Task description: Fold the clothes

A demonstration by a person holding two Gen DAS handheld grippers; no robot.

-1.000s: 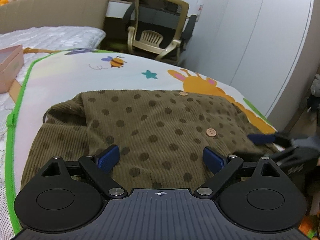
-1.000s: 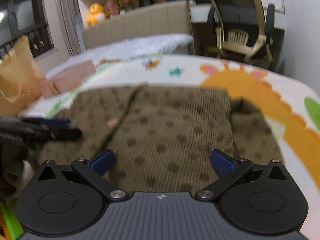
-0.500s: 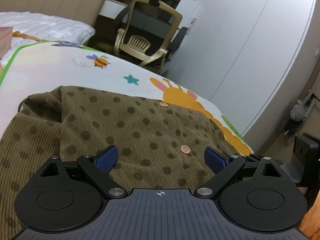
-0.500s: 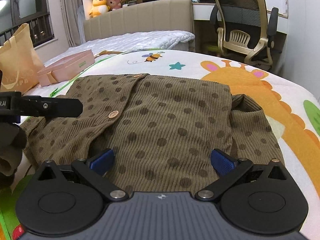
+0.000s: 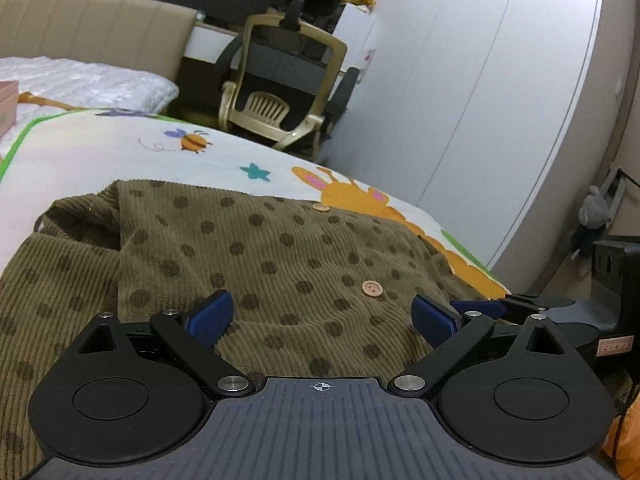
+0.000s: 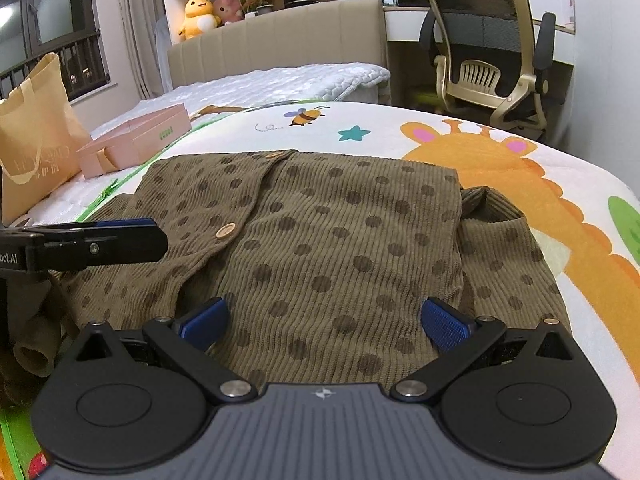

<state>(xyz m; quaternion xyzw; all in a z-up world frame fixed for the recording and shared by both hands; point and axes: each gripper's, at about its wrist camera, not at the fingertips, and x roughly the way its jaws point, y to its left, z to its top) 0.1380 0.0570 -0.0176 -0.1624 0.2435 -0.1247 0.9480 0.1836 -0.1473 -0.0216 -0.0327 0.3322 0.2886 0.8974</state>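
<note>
The left gripper (image 5: 322, 316) hangs low over the near edge of the garment with its jaws spread wide, and nothing sits between the blue pads (image 5: 210, 316). The right gripper (image 6: 324, 322) is likewise released, its fingers parted over the same near hem, gripping nothing. In the right wrist view the left gripper's dark fingers reach in from the left edge, just above the left side of the cloth (whether they touch it cannot be told).

The brown dotted cardigan (image 6: 340, 240) lies spread flat on the cartoon play mat (image 6: 520, 168), button side up, with one wooden button (image 6: 225, 231) near the middle of the placket and another at the far collar. Its right sleeve (image 6: 500, 248) is bunched beside the body, partly over the mat's orange giraffe.

Beyond the mat lies a white quilted mattress (image 6: 280, 84), bearing a pink box (image 6: 136, 140) and a tan paper bag (image 6: 36, 136). An office chair (image 6: 488, 52) stands further back.
</note>
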